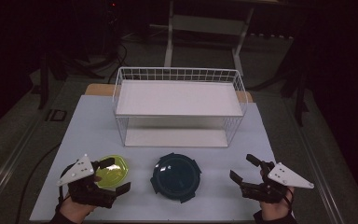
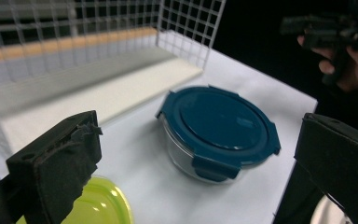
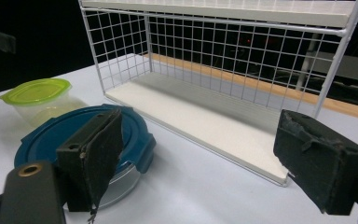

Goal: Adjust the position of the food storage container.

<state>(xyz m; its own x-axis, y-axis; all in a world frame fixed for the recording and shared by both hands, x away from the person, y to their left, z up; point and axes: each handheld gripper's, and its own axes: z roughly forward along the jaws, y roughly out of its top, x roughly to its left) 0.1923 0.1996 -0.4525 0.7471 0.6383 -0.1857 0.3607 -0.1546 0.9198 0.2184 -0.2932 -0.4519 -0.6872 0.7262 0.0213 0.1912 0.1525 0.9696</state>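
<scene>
A round glass container with a dark blue clip lid (image 1: 176,176) (image 2: 219,121) (image 3: 42,140) sits at the front middle of the white table (image 1: 88,121). To its left stands a smaller container with a yellow-green lid (image 1: 112,171) (image 2: 100,205) (image 3: 37,91). My left gripper (image 1: 115,176) (image 2: 199,140) is open, its jaws spread on either side of the green-lidded container's right edge and pointing toward the blue one. My right gripper (image 1: 243,168) (image 3: 200,149) is open and holds nothing, a short way right of the blue container.
A white wire rack with two shelves (image 1: 177,98) (image 2: 98,93) (image 3: 214,112) stands behind the containers, its open front facing me. Dark floor and table legs lie beyond. The right hand and its gripper (image 2: 340,32) show far off in the left gripper view.
</scene>
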